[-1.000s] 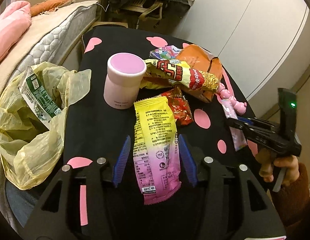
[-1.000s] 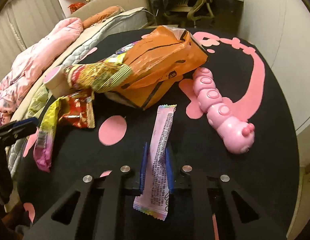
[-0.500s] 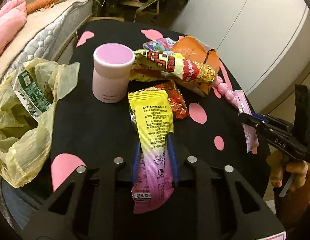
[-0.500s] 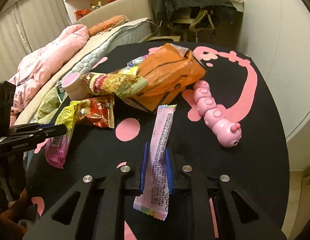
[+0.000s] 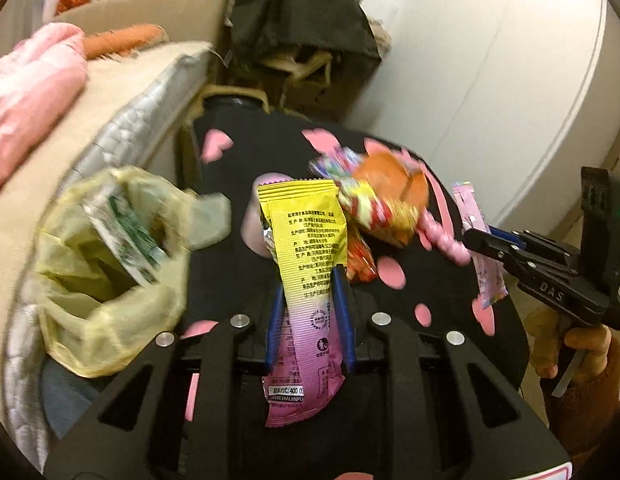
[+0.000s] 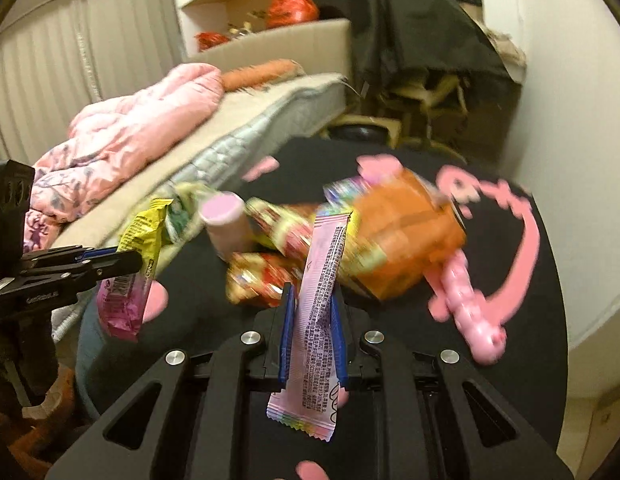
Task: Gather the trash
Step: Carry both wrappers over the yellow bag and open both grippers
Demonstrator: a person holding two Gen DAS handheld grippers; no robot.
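Observation:
My left gripper (image 5: 308, 280) is shut on a yellow-and-pink snack wrapper (image 5: 305, 232), held off the table and standing up between the blue pads. My right gripper (image 6: 312, 292) is shut on a long pale pink wrapper (image 6: 326, 248), also lifted clear. In the left wrist view the right gripper (image 5: 476, 240) shows at the right edge with its pink wrapper (image 5: 486, 276) hanging from it. An open yellow plastic bag (image 5: 109, 312) with a green-and-white carton inside sits to the left of the table. Several wrappers, among them an orange bag (image 6: 410, 248) and a red wrapper (image 6: 261, 280), lie piled on the black table (image 5: 229, 272).
A pink jar (image 6: 223, 224) stands beside the pile, and a pink caterpillar toy (image 6: 470, 312) lies at the right. A mattress (image 5: 121, 120) with pink bedding borders the table's left side. A chair draped in dark cloth stands behind, with a white wall to the right.
The left gripper closed on the yellow-and-pink wrapper and lifted it off the table. The right gripper rose with the pale pink wrapper. Both views now look from higher up.

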